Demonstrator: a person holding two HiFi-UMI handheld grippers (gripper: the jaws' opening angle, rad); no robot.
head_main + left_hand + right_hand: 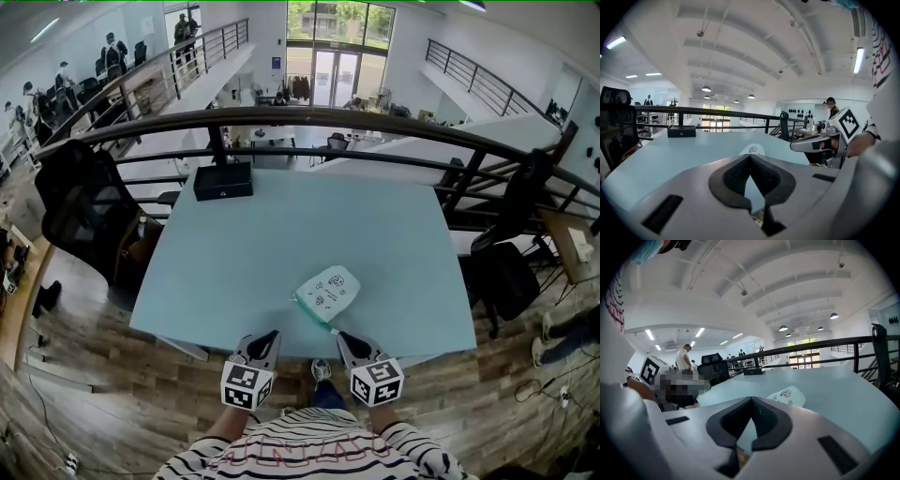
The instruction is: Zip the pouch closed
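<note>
Left claw [272,334] and right claw [341,336], head view: both are held low at the near edge of the pale blue rectangular bench [281,234], jaws together, nothing gripped. The small white fabric pouch with printed cartoon faces [330,289] lies flat on the bench near that edge, just ahead of the right claw and apart from both claws; its greenish edge faces them. A black rectangular box [223,180] sits at the far left of the bench, by the dark metal railing [375,122].

Left gripper view: the left claw's dark pads meet at the tips, empty. The pouch [752,150] shows just beyond them, with the right claw [793,146] to the right.

Right gripper view: the right claw [751,399] is likewise closed and empty. The pouch [786,396] lies ahead, slightly right.
</note>
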